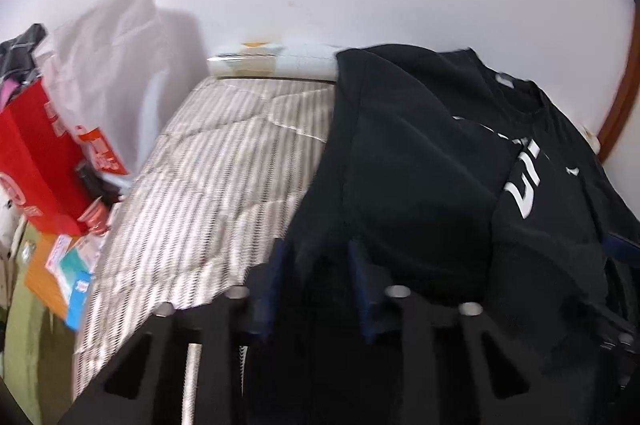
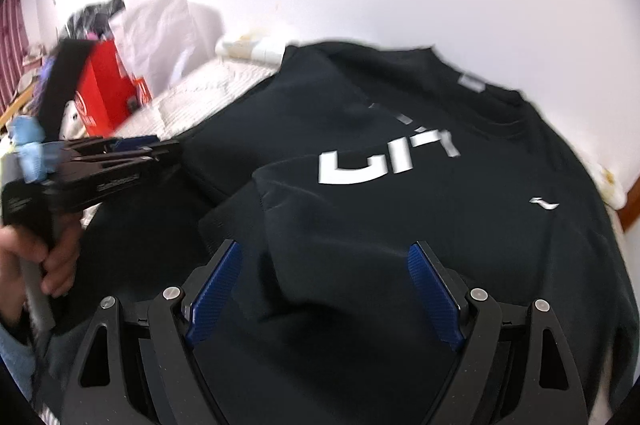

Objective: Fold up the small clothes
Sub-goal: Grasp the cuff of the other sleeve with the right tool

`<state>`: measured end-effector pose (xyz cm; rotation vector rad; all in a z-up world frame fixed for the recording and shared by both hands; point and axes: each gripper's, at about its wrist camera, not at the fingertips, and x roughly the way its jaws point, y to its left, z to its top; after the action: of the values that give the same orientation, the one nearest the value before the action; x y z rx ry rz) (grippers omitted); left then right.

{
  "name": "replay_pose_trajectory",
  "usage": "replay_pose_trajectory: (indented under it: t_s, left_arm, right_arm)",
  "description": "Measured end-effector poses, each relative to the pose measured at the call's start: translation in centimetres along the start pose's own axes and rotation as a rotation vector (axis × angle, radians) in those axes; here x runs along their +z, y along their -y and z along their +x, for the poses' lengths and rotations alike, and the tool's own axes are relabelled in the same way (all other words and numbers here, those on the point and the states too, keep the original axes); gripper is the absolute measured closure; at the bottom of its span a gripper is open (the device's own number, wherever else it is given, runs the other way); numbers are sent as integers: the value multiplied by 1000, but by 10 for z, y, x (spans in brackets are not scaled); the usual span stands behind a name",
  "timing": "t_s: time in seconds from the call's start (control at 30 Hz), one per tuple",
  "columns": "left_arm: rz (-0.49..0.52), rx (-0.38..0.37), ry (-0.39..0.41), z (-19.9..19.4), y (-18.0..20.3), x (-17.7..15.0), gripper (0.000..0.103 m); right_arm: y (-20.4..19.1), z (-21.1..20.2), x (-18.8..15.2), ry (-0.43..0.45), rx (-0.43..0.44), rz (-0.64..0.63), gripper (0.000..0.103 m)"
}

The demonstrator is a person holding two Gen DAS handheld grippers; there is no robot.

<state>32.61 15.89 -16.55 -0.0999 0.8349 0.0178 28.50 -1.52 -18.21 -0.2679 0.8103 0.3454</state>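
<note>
Black t-shirt (image 2: 380,205) is lying chest-up on the striped bed cover (image 1: 208,177), collar toward the white wall, w/ white lettering across the front. One sleeve or side flap is already lying folded in over the chest, covering part of the lettering.

Right gripper (image 2: 324,289) is sitting low over the near part of the shirt, jaws standing wide, blue pads either side of a fabric ridge but not pinching it.

Left gripper (image 1: 316,277) is at the shirt's left edge; fabric is lying between its blue pads, which are fairly close together, but the frame is too blurred and dark to say whether they're actually clamping it – can't tell. In the right wrist view it's showing side-on at the shirt's edge, held by the person's hand (image 2: 44,257).

Handling, as I judge it: thin knit, light, v. soft, prob. slightly slick, so it'll sag and bunch rather than hold a crease. Best grab points are the hem corners or the shoulder seam, pinching both layers so they aren't sliding apart.

Red box (image 1: 36,161) and white bag (image 1: 112,49) are sitting off to the bed's left, clear of the shirt.
</note>
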Motion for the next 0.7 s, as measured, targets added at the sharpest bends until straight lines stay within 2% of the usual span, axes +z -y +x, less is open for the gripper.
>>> replay_pose_trajectory:
  t_s: [0.07, 0.1, 0.13, 0.2, 0.3, 0.4, 0.47, 0.53, 0.6, 0.7]
  left_arm:
    - [-20, -27, -5, 4, -4, -1, 89]
    - [-33, -37, -3, 3, -6, 0, 89]
    - [-41, -41, -2, 1, -7, -1, 89]
    - [-41, -43, -3, 2, -6, -3, 89]
    - [-37, -38, -2, 2, -6, -3, 89]
    - [-46, -45, -4, 2, -8, -4, 89]
    - [-50, -47, -6, 2, -8, -3, 89]
    - [-47, -44, -6, 2, -7, -3, 89]
    - [-42, -39, -6, 2, -7, -3, 89]
    - [-48, -40, -7, 3, -8, -3, 87]
  right_arm:
    - [-2, 25, 4, -70, -9, 8, 47]
    - [-2, 31, 5, -84, 18, 15, 66]
    - [1, 31, 7, -77, 44, 25, 74]
    - [11, 17, 10, -16, 35, 49, 86]
    - [45, -12, 10, 82, -43, 131, 87]
    - [106, -46, -4, 161, -97, 296, 87]
    - [151, -60, -21, 173, -147, 419, 86]
    - [198, -66, -47, 151, -200, 568, 71]
    - [225, -71, -68, 128, -265, 636, 71]
    - [243, -82, -86, 105, -339, 659, 69]
